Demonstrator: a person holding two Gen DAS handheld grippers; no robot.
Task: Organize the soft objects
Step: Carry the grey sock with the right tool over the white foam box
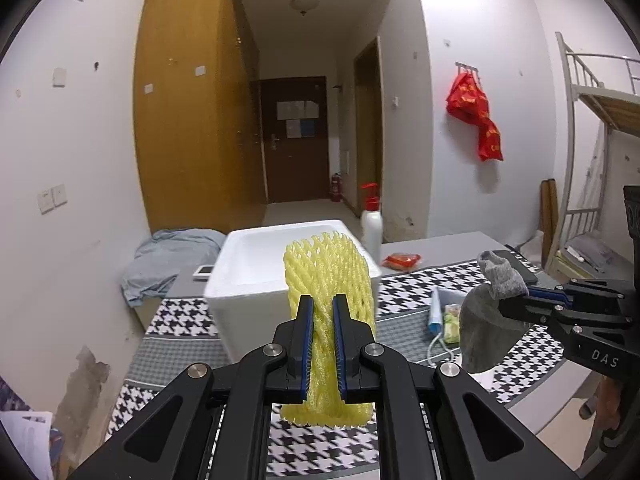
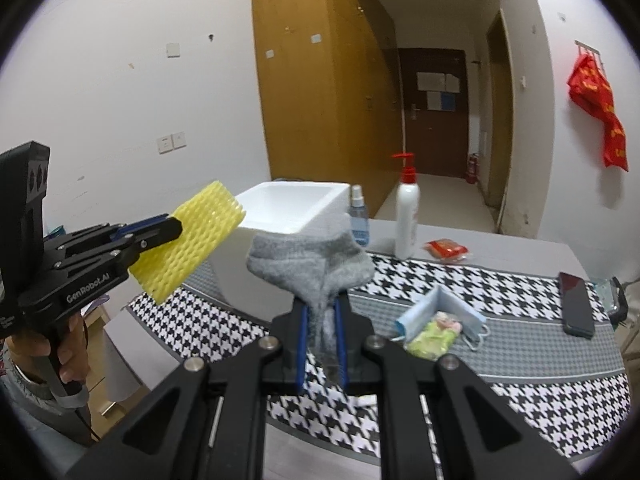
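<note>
My left gripper is shut on a yellow foam net sleeve, held up in front of the white foam box. The right wrist view shows the same left gripper at the left with the yellow sleeve sticking out toward the foam box. My right gripper is shut on a grey sock that droops over its fingers above the table. In the left wrist view the right gripper comes in from the right edge with the sock hanging.
On the houndstooth cloth lie a blue face mask, a green packet and a black phone. A white pump bottle, a small spray bottle and a red packet stand beyond. A hand grips the left handle.
</note>
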